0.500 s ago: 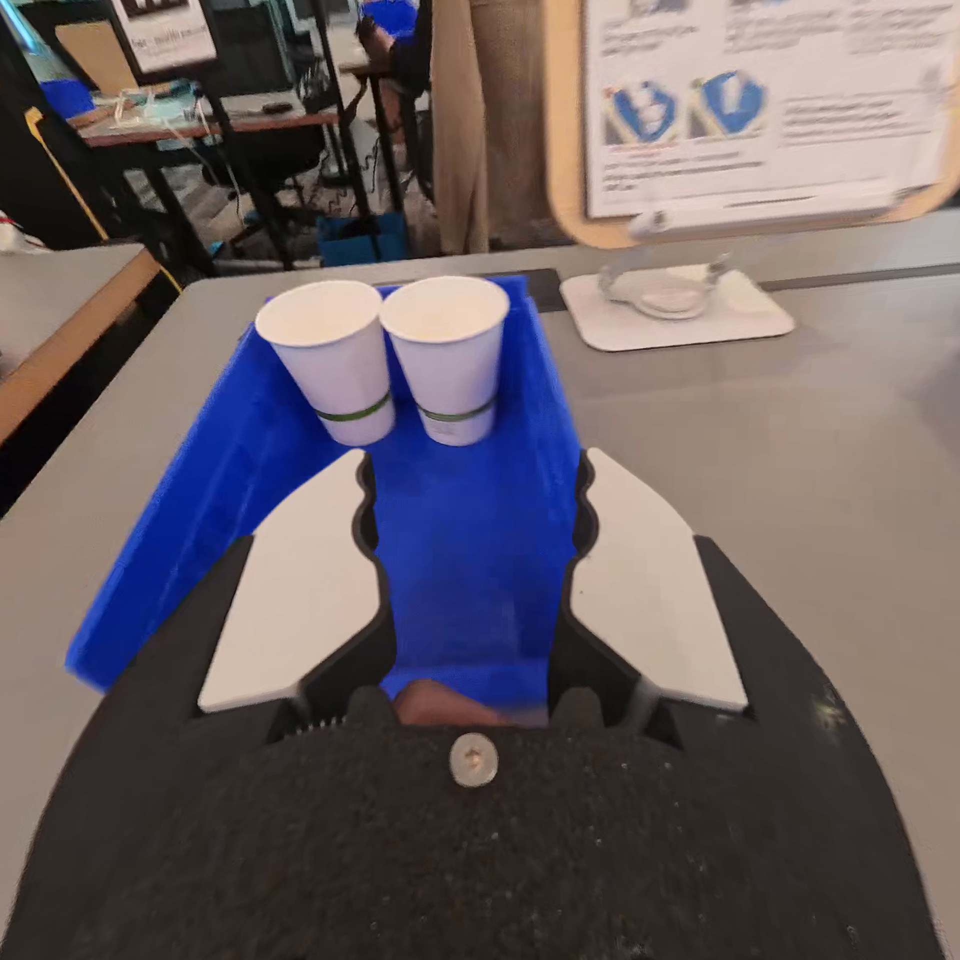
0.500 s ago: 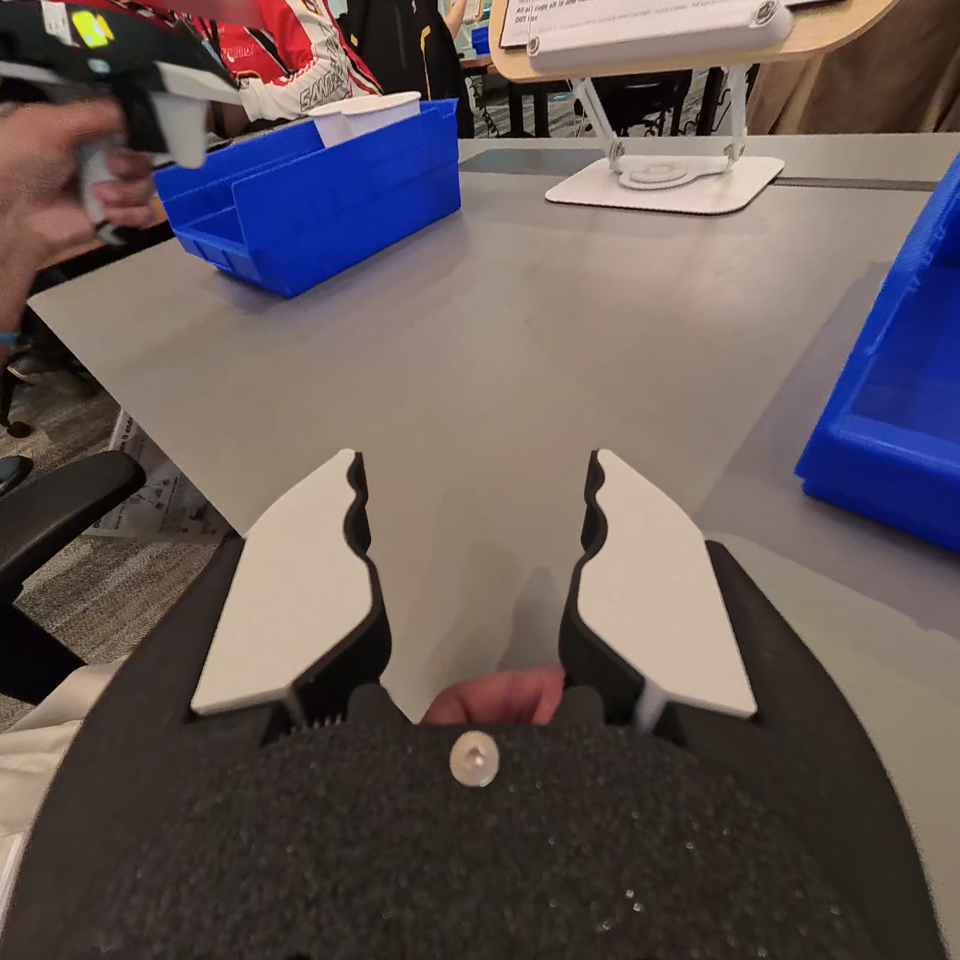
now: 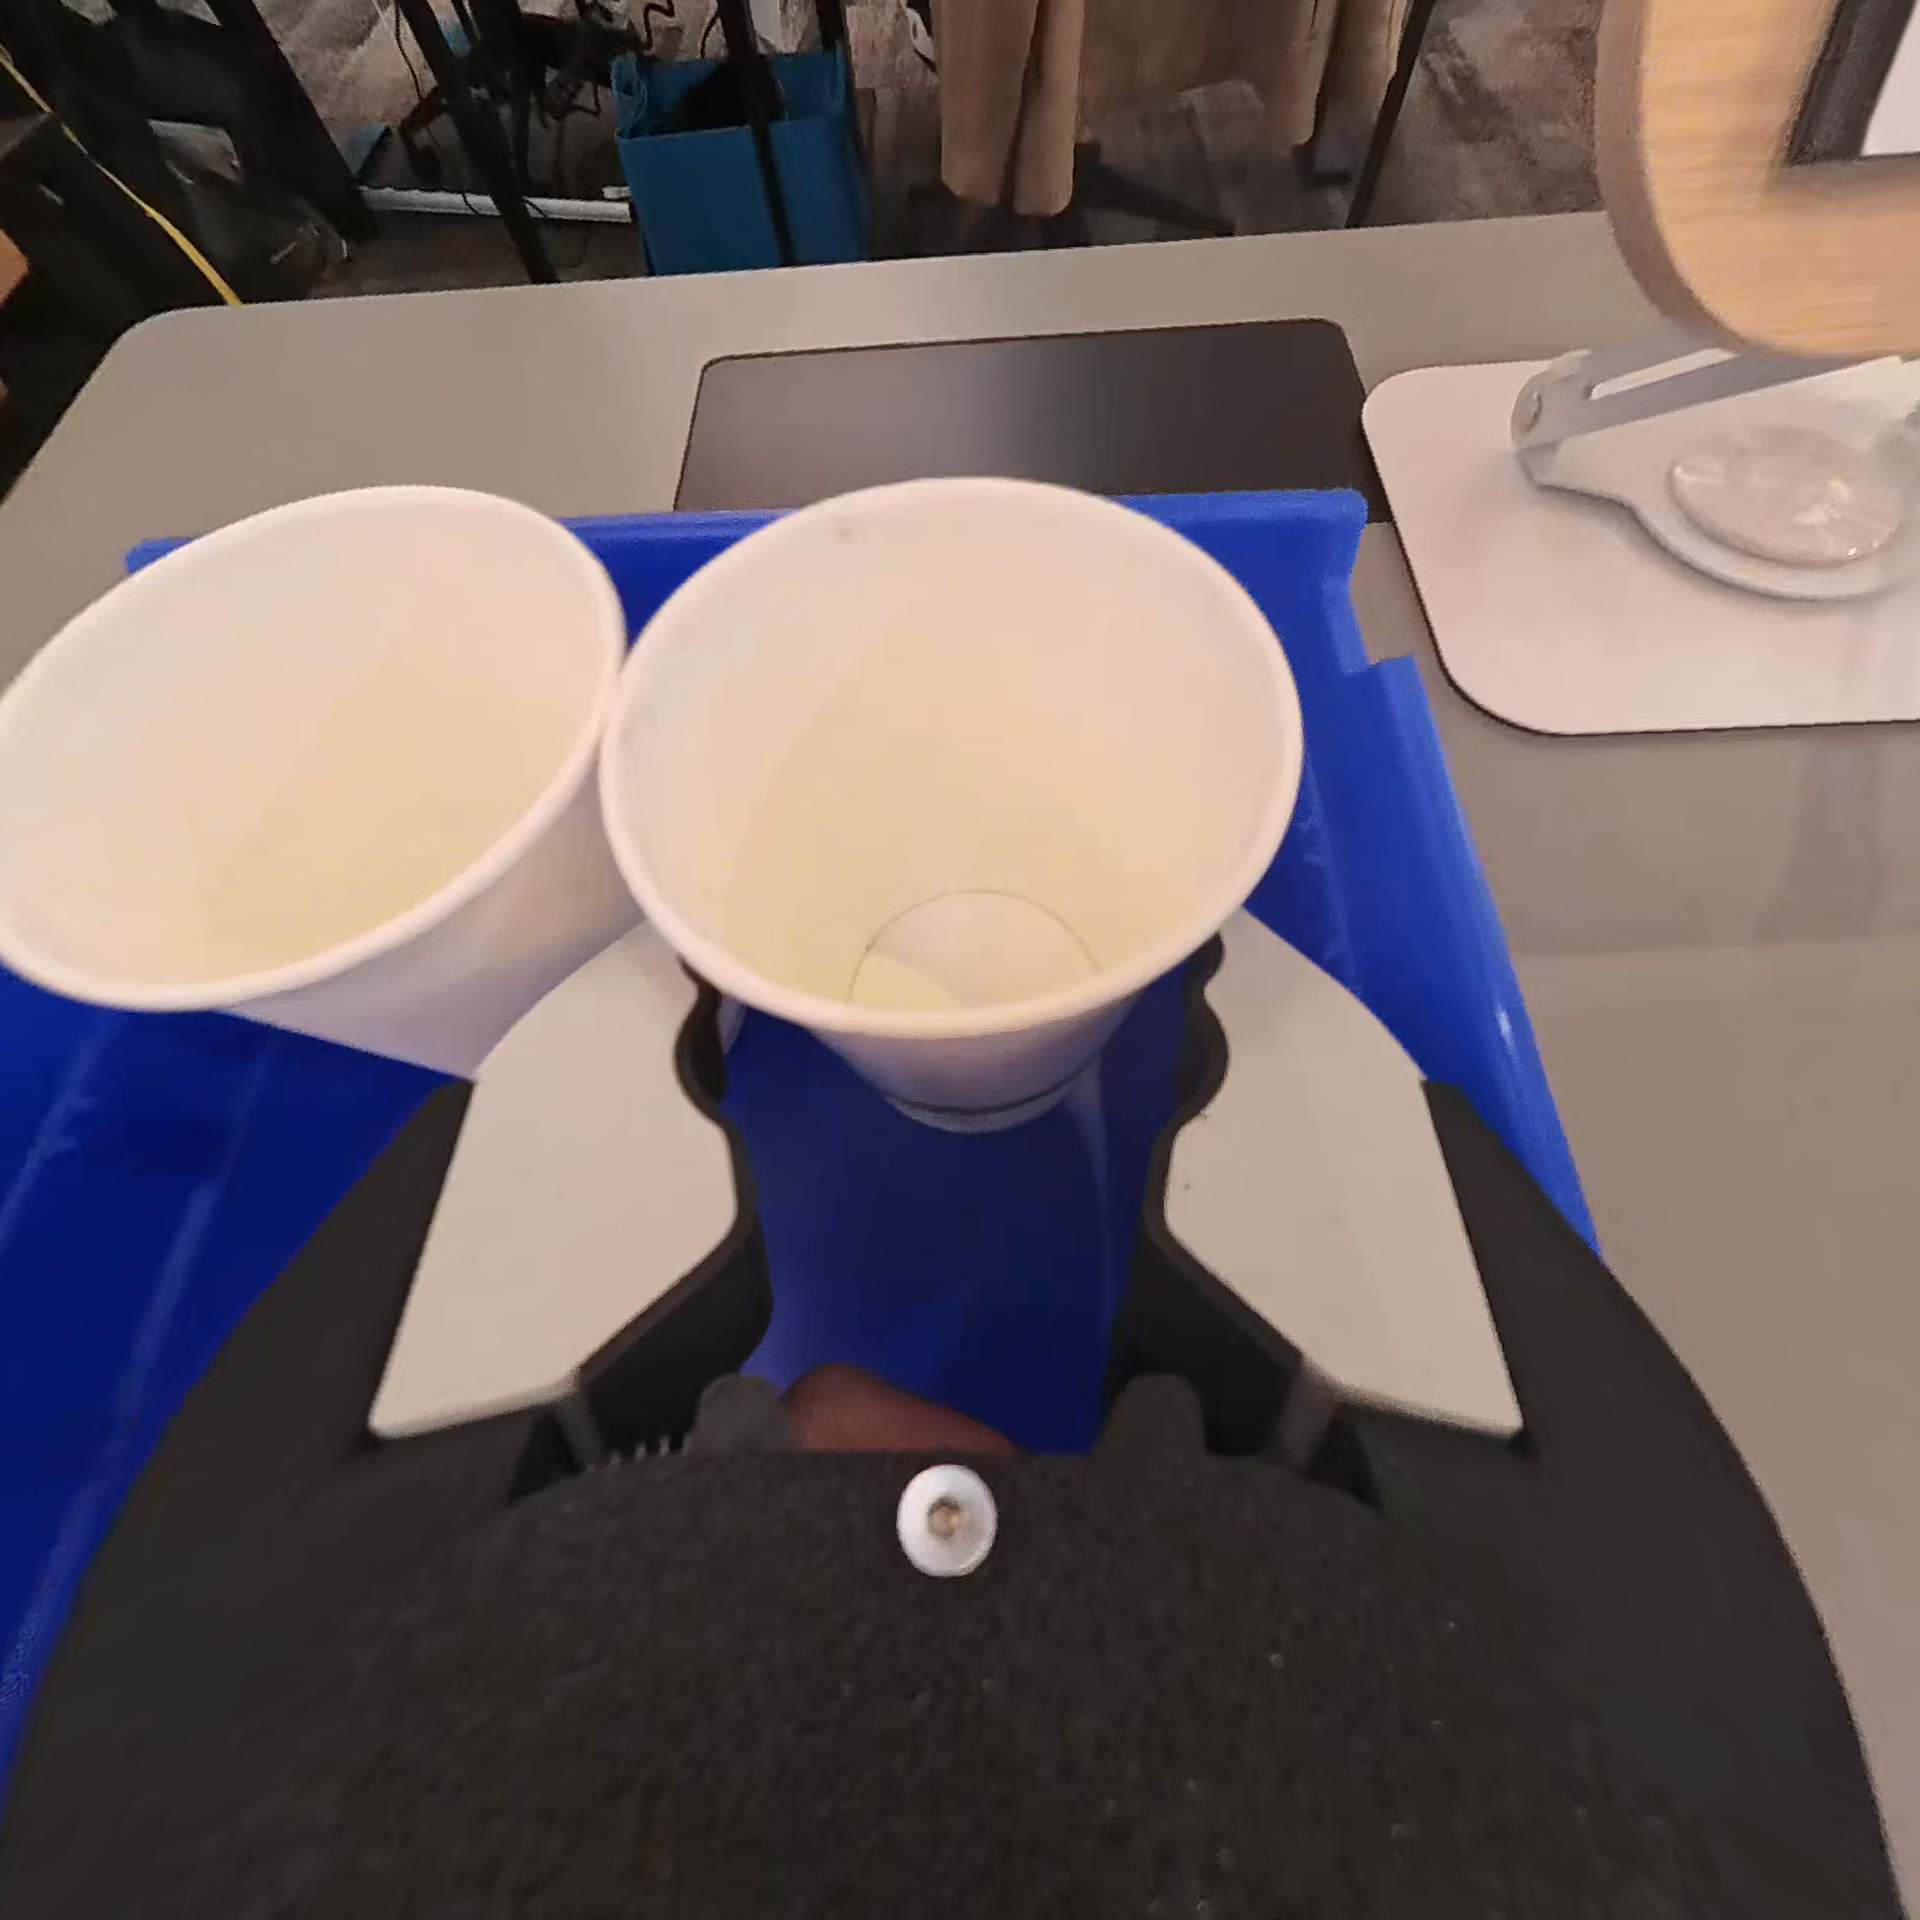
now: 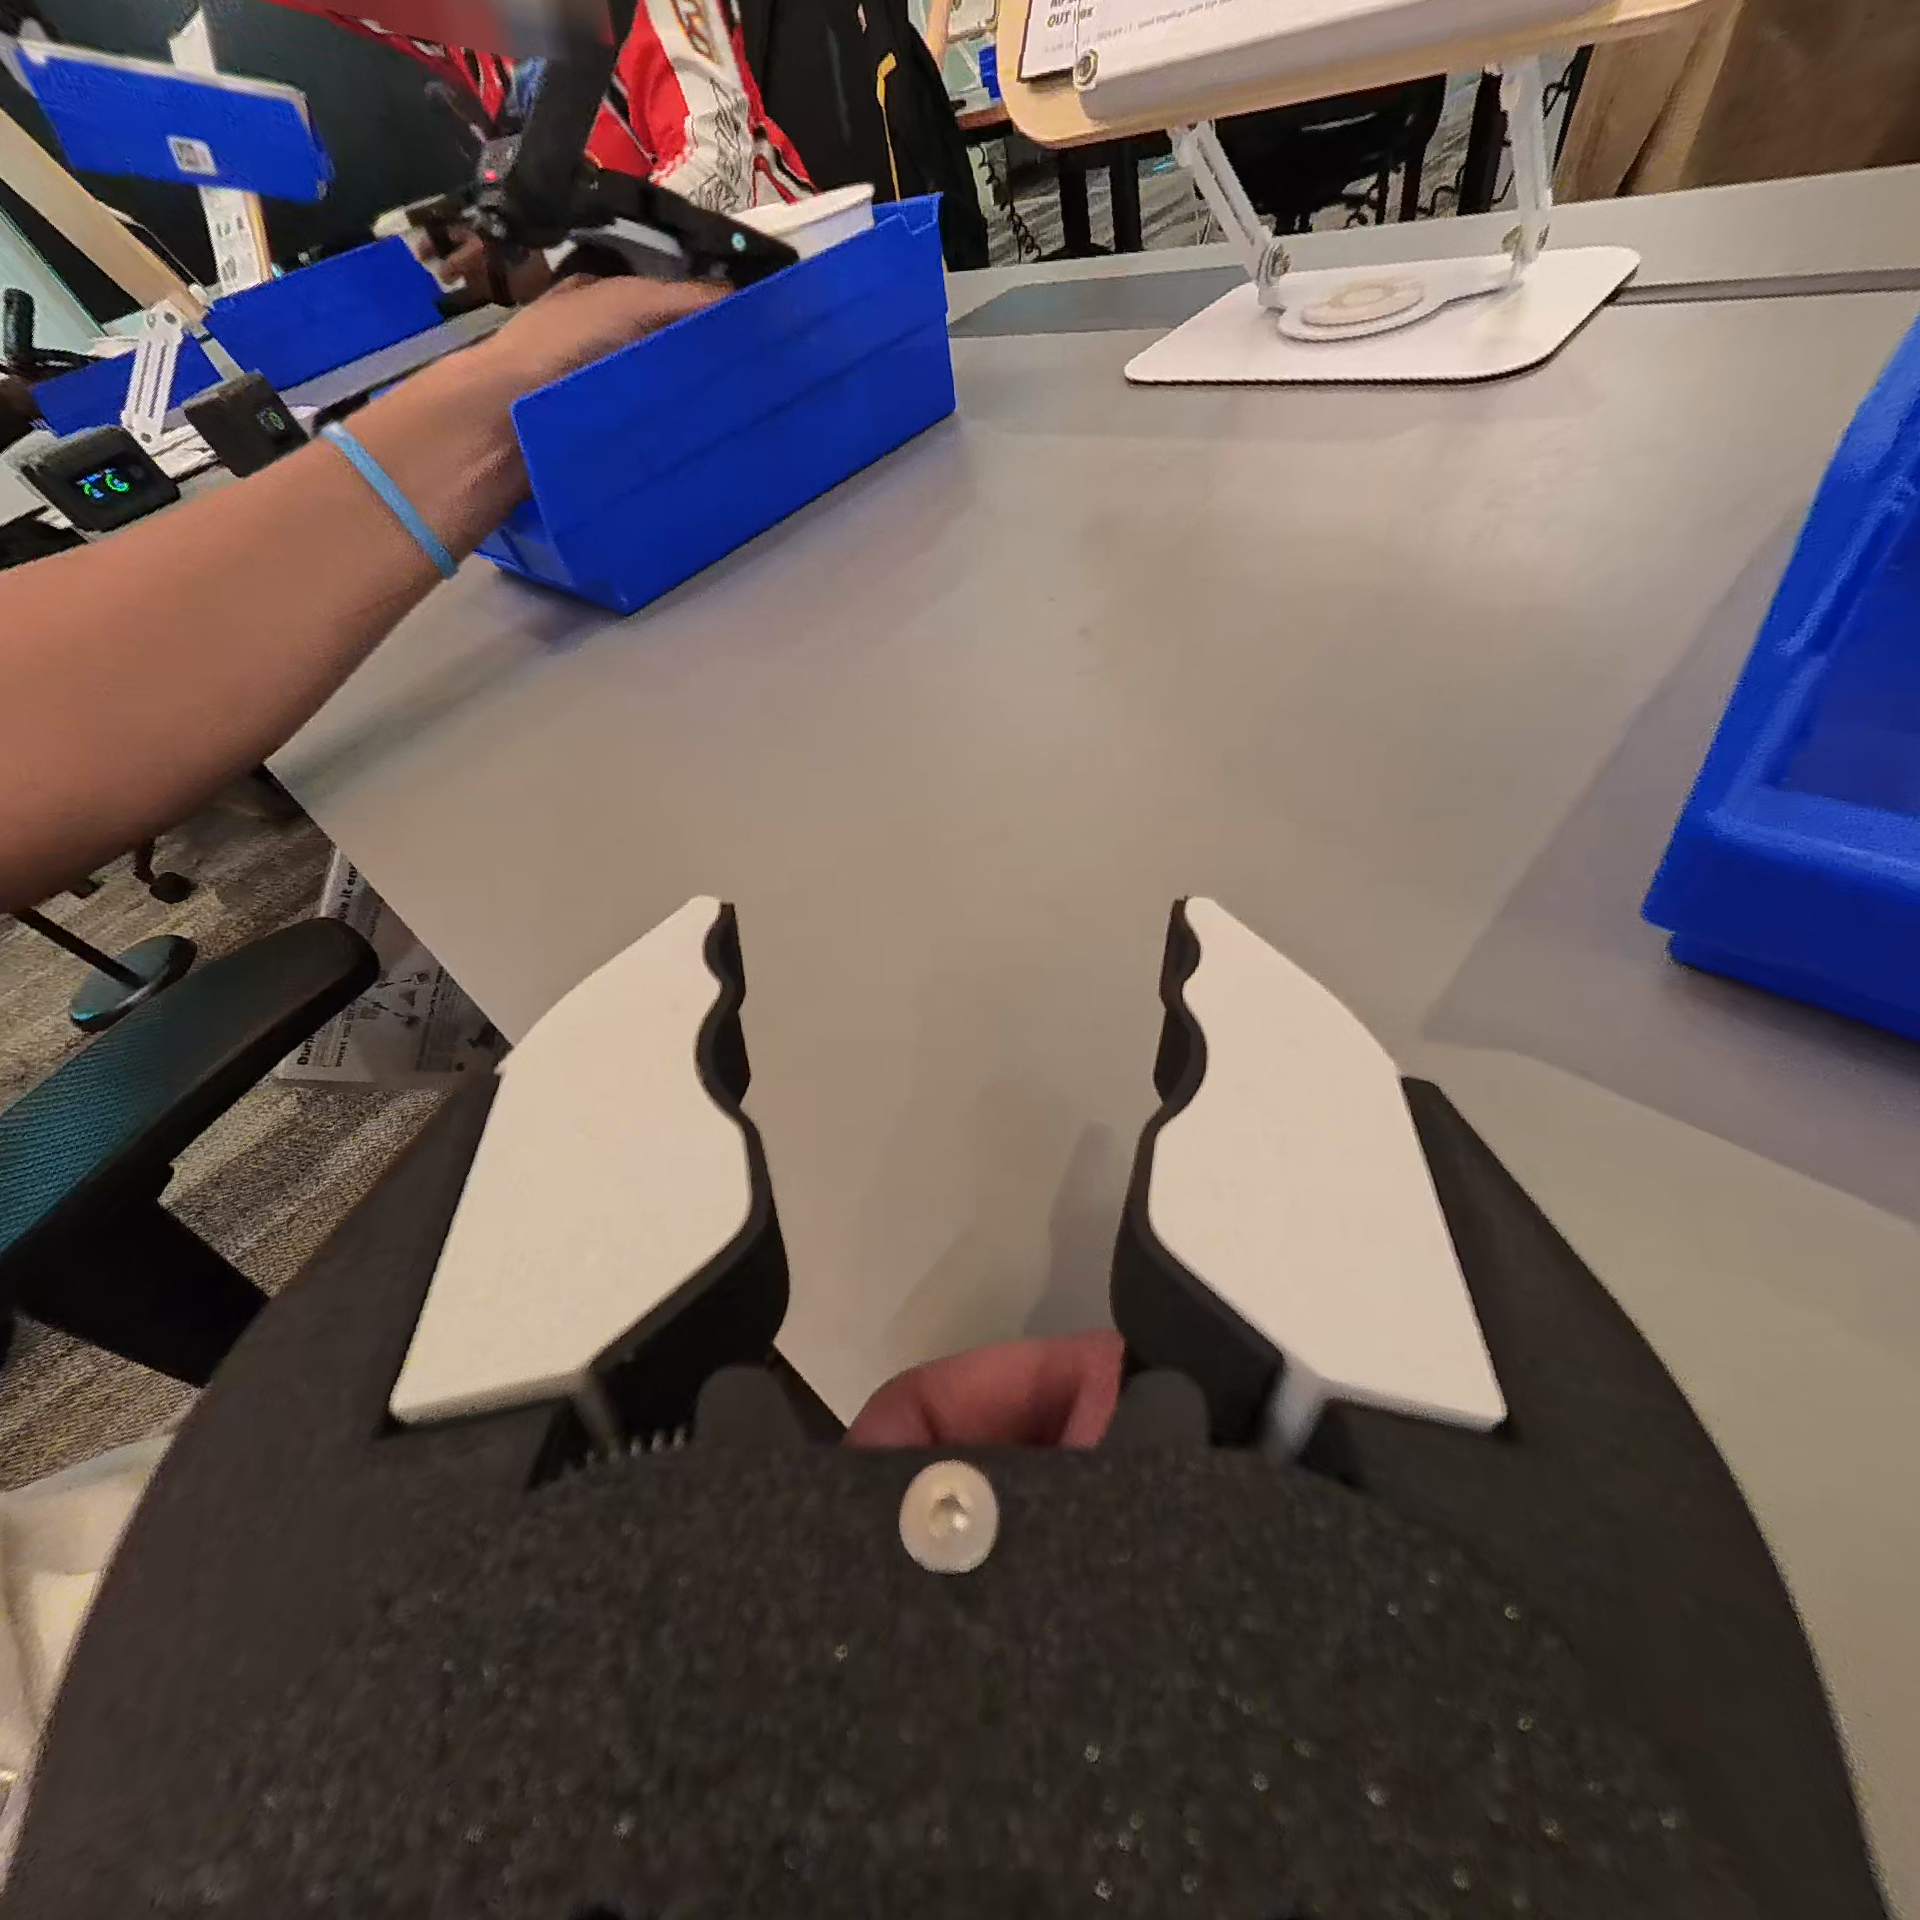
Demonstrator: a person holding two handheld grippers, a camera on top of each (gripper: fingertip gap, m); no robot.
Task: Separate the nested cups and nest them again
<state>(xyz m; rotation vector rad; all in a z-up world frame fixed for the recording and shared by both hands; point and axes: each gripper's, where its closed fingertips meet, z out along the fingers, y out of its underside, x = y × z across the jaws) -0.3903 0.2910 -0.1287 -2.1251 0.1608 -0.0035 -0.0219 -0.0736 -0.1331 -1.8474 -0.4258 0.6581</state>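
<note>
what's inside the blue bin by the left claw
Two white paper cups stand side by side in the blue bin, left cup and right cup, both empty. Their bases and the floor beneath are hidden.

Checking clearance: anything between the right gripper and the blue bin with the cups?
Nothing: in the right wrist view only bare gray table lies between the open right gripper and the blue bin.

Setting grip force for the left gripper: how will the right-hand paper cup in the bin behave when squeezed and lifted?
The right paper cup looks thin-walled and empty, so probably light and easily crushed. Its tall taper, narrow base down, suggests it tips readily.
</note>
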